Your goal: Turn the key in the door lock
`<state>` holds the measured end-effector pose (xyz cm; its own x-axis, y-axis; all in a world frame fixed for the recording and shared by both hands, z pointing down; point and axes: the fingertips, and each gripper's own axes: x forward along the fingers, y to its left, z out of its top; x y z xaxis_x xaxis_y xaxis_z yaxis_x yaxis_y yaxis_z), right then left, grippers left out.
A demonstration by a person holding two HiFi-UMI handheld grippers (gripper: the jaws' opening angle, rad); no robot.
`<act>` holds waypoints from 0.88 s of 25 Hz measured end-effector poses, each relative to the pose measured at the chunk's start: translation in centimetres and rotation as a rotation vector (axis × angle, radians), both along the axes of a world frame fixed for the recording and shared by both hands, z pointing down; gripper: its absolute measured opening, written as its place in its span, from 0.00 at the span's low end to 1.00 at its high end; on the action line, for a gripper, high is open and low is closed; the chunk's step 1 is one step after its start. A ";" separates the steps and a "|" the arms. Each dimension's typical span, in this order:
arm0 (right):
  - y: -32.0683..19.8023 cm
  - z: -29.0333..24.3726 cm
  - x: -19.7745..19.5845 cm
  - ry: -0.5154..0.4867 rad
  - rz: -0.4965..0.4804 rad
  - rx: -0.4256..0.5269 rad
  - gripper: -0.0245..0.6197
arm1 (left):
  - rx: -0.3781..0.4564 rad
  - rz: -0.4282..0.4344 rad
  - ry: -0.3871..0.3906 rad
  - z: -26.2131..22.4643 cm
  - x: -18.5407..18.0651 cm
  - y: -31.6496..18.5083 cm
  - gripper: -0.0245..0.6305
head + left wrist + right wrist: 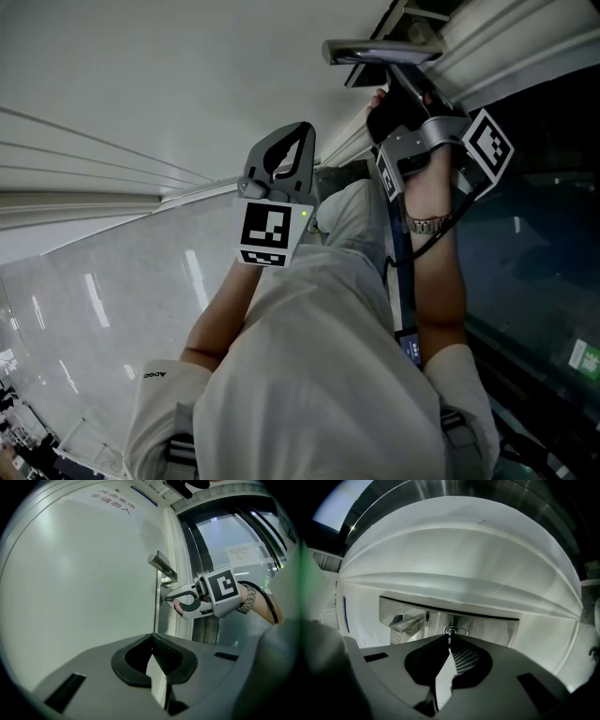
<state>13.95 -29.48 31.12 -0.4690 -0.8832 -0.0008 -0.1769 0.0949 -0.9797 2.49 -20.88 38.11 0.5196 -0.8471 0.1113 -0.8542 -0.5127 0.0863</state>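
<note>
The left gripper [153, 638] is held well to the left of the door handle [162, 567], pointing at the white door [84, 573] without touching it. Its jaws are closed together, with only a thin sliver of light behind the tips and nothing between them.

The handle is a metal lever on a bright lock plate [487, 627] at the door's edge. Just below the handle, on the same plate, sits the key [450, 631] in the lock. It is small and partly covered, so little of it shows beyond a ring-shaped head, and there seems to be a loop of wire beside it.

The right gripper [167, 599] reaches in from the right of the handle. It is roughly level, its tips are at the keyhole, and its jaws are pinched nearly together on the key's head. Behind the tips are its marker cube [220, 587] and then the person's wrist, which wears a metal watch [247, 599].

Further right of the handle, past the door frame, is a glass panel [220, 531] with a sheet of paper [241, 554] stuck on it.
</note>
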 end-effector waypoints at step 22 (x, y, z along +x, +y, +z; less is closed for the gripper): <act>1.9 -0.8 -0.9 1.890 0.134 0.558 0.28 | 0.002 0.021 0.019 -0.3 0.3 -0.3 0.05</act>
<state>13.04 -27.53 30.30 -0.1459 -0.9851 0.0911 -0.8084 0.1718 0.5630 2.82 -21.15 37.81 0.5396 -0.8360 0.1000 -0.8413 -0.5310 0.1011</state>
